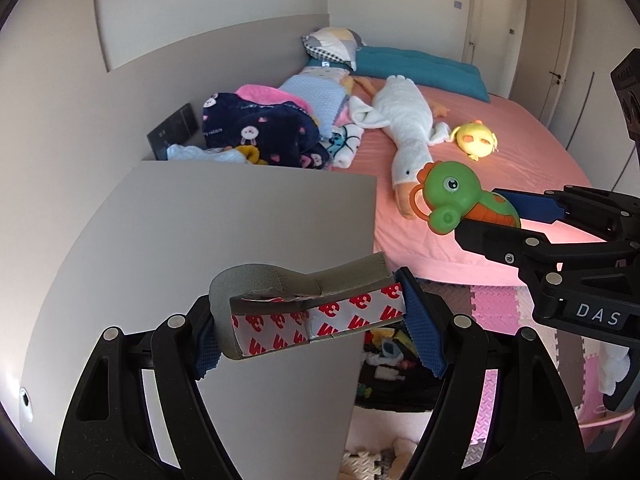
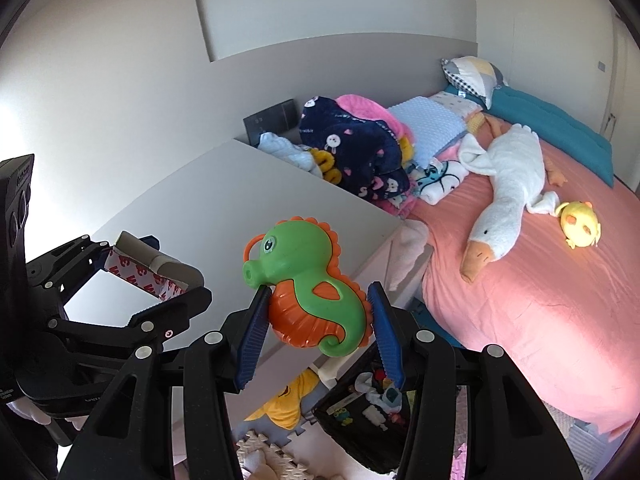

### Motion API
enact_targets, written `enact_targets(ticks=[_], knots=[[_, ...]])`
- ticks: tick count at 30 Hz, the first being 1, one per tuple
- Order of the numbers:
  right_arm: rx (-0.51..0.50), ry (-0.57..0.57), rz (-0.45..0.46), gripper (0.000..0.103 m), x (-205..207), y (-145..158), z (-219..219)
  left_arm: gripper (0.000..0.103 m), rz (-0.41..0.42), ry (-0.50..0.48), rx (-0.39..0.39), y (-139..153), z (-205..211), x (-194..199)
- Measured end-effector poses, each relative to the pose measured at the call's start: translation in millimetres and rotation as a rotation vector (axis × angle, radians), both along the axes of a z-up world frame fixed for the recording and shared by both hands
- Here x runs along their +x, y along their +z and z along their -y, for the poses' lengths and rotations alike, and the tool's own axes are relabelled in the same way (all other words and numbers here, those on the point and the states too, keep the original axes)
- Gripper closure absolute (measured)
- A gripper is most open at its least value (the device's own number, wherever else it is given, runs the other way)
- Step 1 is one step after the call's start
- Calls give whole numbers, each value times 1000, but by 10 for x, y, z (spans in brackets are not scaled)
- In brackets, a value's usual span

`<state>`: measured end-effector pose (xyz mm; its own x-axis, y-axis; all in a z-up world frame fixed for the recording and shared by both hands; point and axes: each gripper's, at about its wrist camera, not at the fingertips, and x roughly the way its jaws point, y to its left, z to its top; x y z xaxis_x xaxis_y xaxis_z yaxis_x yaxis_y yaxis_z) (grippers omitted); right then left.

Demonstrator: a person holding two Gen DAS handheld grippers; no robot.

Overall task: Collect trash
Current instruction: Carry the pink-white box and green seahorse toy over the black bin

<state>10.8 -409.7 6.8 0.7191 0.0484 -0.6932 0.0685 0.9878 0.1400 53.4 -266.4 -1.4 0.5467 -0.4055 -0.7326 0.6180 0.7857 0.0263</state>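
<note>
A: What does the left gripper (image 1: 312, 328) have?

B: A strip of grey foam (image 1: 304, 304) with a white backing printed in red. The jaws are fairly wide apart and closed on it, one blue pad at each end of the strip. The piece is bent and curls over at its left end. It hangs in the air in front of a plain grey tabletop (image 1: 200, 220).

A: And the right gripper (image 2: 320, 320)?

B: Its jaws are about half open and clamp a green and orange toy seahorse (image 2: 308, 280) by the lower body, a blue pad against each side. The head points left and sticks up above the pads. It too is held off any surface, over the corner of the tabletop.

A: Are the two grippers close?

B: Side by side, not touching. From the right wrist view the left gripper sits lower left with the foam strip across its jaws.

A: What lies around them?

B: A bed with a pink sheet (image 1: 500, 160) to the right. On it a long white stuffed goose (image 1: 404, 136), a small yellow plush chick (image 1: 476, 140), a teal blanket (image 1: 420, 68) at the far end, and a heap of folded blankets (image 1: 264, 128) along the wall. Below the grippers, a black bin (image 2: 360, 420) holding small items stands on foam floor mats (image 1: 492, 308).
</note>
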Motion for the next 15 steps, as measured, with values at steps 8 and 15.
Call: enact_targets(ticks=[8, 15], knots=[[13, -84, 0, 52, -243, -33, 444, 29, -3, -86, 6, -17, 480, -156], [17, -144, -2, 52, -431, -73, 764, 29, -8, -150, 5, -31, 844, -263]])
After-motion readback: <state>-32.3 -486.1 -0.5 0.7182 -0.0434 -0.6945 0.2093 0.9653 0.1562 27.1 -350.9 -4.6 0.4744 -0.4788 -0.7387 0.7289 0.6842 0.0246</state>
